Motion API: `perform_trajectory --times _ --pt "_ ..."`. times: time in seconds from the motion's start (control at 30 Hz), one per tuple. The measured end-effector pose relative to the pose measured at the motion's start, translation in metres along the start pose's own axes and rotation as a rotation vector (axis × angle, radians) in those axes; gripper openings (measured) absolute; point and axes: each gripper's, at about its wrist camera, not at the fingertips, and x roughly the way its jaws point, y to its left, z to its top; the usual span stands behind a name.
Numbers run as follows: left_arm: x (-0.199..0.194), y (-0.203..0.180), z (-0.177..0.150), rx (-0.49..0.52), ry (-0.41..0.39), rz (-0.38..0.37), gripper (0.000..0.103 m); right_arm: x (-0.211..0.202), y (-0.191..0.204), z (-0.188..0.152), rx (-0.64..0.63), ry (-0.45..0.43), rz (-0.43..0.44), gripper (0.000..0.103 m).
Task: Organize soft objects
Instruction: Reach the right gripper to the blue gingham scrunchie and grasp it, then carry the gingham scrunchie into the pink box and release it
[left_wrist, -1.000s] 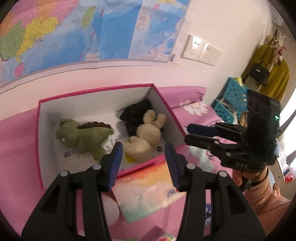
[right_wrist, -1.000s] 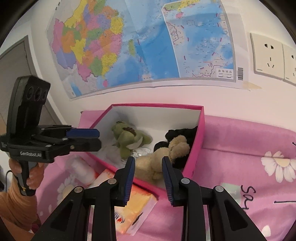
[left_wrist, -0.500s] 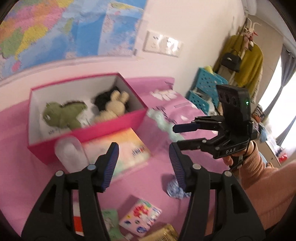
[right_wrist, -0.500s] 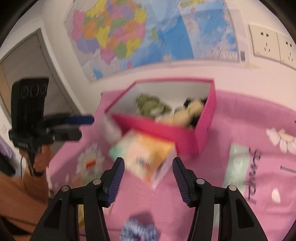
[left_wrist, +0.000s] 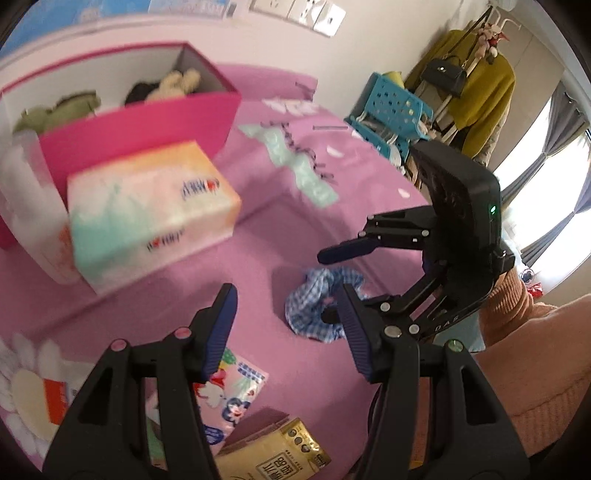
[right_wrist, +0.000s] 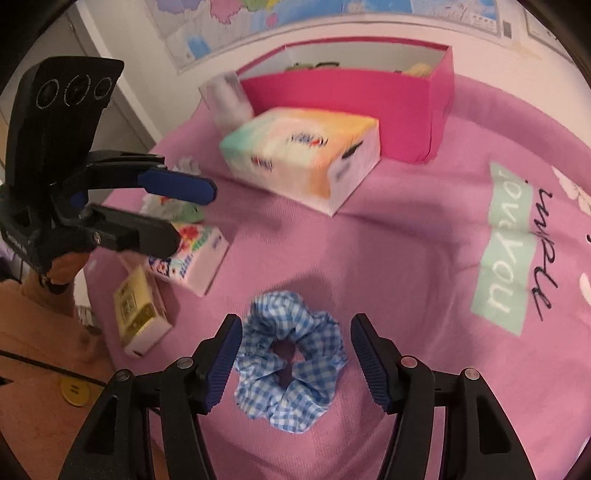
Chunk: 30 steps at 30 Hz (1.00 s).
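Blue checked scrunchie (right_wrist: 291, 354) on pink cover, between jaws of right tool (right_wrist: 295, 363), just opening, untouched, left tool (left_wrist: 286, 325) open, empty

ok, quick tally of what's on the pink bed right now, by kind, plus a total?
Plush toys inside the pink box: 2 showing (green, beige)
Tissue packs: 3 (large, floral, gold)
Scrunchie: 1, blue gingham
Box: 1
Whitish roll beside the box: 1, too blurred to identify
Total: 8
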Motion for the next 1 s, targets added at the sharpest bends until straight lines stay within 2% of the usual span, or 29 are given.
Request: perform_trajectory --times 0.1,0.2,0.27,0.37,0.63,0.9,1.0 --pt "0.006 0.001 -0.005 -0.015 0.014 -0.010 0.058 0.002 -0.001 -0.001 0.010 -0.010 0.016 0.061" --pt "0.009 0.002 -0.008 -0.028 0.024 -0.021 0.058 0.005 0.000 -0.001 0.000 -0.014 0.016 0.043" --pt "0.010 0.003 -0.010 -0.032 0.030 -0.026 0.058 0.007 -0.002 0.000 0.003 -0.015 0.014 0.027" --pt "0.014 0.003 -0.013 -0.037 0.043 -0.048 0.058 0.006 -0.004 0.000 0.021 -0.032 0.024 0.015" --pt "0.022 -0.002 0.000 -0.033 0.042 -0.098 0.058 -0.027 -0.002 0.013 0.045 -0.162 0.060 0.013" --pt "-0.006 -0.004 0.034 -0.007 -0.073 -0.085 0.058 -0.058 0.001 0.048 0.026 -0.298 0.051 0.013" --pt "-0.016 -0.004 0.049 0.004 -0.113 -0.071 0.052 -0.073 0.002 0.065 -0.004 -0.343 0.042 0.013"
